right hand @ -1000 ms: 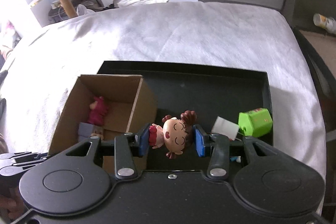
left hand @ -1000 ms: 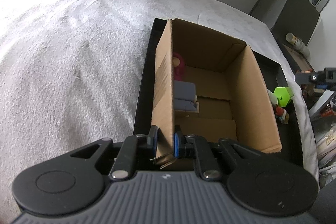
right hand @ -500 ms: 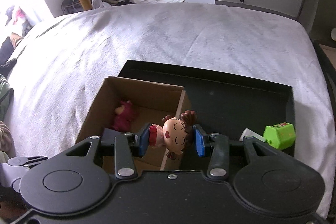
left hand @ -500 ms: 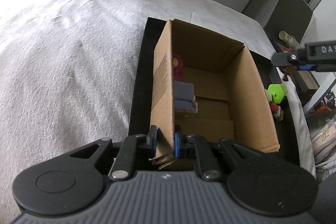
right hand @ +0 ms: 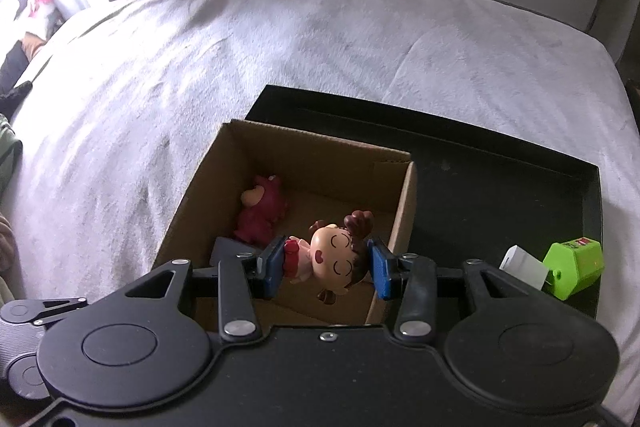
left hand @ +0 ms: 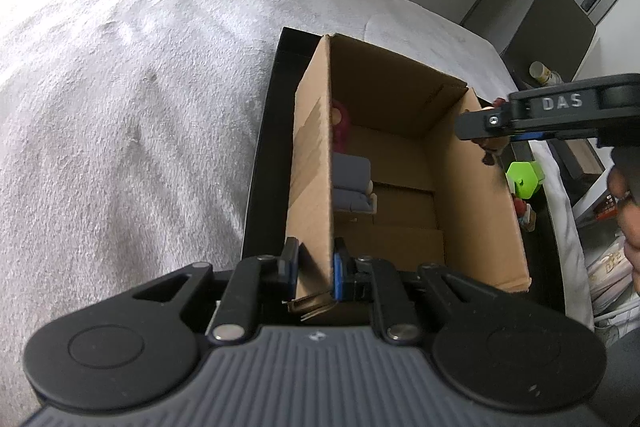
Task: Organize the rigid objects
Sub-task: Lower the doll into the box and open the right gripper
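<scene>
- Left wrist view: the left gripper (left hand: 314, 273) is pinched tight on the near wall of the open brown cardboard box (left hand: 472, 195), one pad outside, one inside, steadying it.
- The box sits in the shallow black tray (left hand: 264, 155) on the grey-white fuzzy blanket (left hand: 120, 107).
- Already inside, along the left wall: a dark pink plush-look bear figure (left hand: 340, 123) and a grey block-shaped toy (left hand: 352, 183).
- At the right edge the right gripper (left hand: 492, 131) comes in over the box's right wall, something brown hanging between its fingers.
- Beyond that wall, in the tray: a bright green hexagonal plastic toy (left hand: 524, 179) and a small red-and-tan figure (left hand: 524, 213).
- Right wrist view: the right gripper (right hand: 324, 265) is clamped on a cartoon doll with brown pigtails and a big peach face (right hand: 332, 255), held above the box opening (right hand: 312, 151), not yet released.
- The pink bear (right hand: 262, 215) lies below, deeper in the box.
- Out in the tray (right hand: 500, 187), the green toy (right hand: 572, 267) and a small white block (right hand: 524, 265) touching it.
- My read: two pieces packed, a third about to drop, and at least the green toy, white block and small figure left.
</scene>
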Motion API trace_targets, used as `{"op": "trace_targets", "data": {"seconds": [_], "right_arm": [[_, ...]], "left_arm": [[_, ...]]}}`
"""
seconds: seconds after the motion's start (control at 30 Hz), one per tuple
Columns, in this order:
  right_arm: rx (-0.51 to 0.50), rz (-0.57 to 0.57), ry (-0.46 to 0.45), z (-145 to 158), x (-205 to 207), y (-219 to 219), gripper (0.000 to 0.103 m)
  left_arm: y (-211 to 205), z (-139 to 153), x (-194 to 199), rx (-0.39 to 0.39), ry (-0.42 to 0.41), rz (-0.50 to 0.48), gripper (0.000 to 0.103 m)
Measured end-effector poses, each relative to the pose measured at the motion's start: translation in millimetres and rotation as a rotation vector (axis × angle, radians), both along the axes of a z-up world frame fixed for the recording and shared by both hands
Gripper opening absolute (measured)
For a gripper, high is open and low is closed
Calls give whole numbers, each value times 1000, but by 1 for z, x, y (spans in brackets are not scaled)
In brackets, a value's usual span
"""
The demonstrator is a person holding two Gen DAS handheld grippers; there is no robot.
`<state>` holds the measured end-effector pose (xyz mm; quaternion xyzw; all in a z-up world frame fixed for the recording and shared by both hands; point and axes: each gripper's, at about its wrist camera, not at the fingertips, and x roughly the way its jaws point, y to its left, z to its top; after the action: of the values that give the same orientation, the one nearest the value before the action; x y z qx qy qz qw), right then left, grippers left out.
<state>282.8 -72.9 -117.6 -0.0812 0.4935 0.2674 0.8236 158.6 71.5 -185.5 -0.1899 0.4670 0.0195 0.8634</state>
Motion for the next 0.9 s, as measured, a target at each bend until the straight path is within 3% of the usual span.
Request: {"op": "trace_targets", "data": {"seconds": [0.3,0.43,0.9], "right_arm": [[-68,16,-47,-14,7,15,43],[-73,6,-89,-9,7,18,51],[-47,-17,-80,15,-2,-10,52]], "left_arm": [[3,-2,0,-9,0,1,15],[2,-2,-1,-14,-3,-4,16],[3,-2,0,-13,5,6,16]]}}
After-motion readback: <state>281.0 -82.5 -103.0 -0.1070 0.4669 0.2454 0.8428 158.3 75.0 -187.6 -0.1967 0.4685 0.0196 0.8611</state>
